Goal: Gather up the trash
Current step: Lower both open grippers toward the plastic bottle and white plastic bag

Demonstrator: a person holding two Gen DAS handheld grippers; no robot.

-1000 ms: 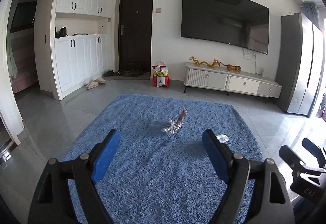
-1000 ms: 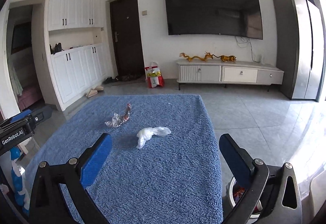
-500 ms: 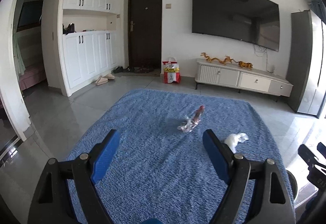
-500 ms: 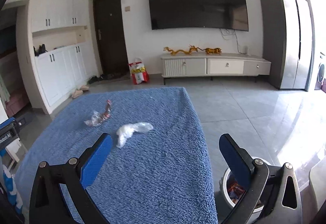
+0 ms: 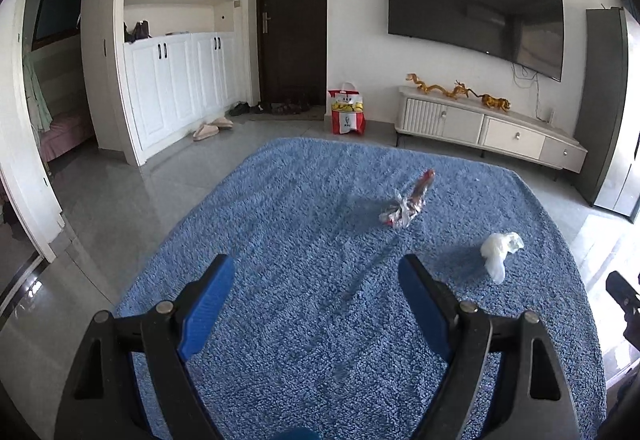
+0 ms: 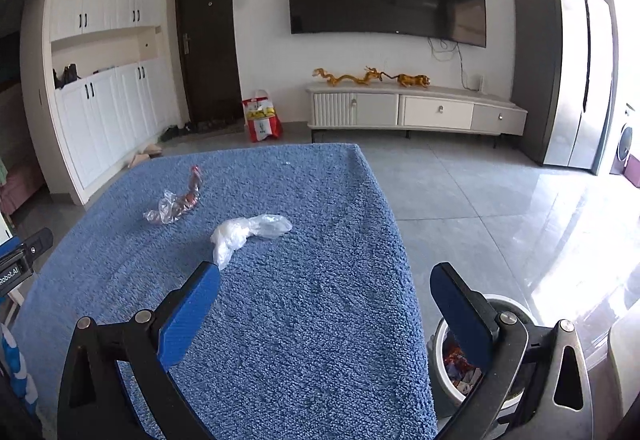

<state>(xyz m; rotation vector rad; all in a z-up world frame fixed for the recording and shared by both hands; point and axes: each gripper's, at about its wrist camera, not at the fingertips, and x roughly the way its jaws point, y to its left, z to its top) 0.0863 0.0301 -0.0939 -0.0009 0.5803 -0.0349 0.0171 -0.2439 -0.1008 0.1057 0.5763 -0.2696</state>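
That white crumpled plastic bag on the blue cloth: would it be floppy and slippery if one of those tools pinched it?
The white plastic bag looks thin and crumpled, so it would probably sag limply. It seems very light, so a nudge may slide it across the blue cloth. Its glossy film could slip between the pads.

The right gripper's finger [image 6: 464, 316] is covering much of the white bin [image 6: 508, 314] beside the table [image 6: 304, 320], so its contents are reading only as a reddish jumble, perhaps wrappers. The left view's right edge is cutting off a black device [image 5: 624, 296]. The printing on the crumpled wrapper [image 5: 406, 205] is staying too small to make out.
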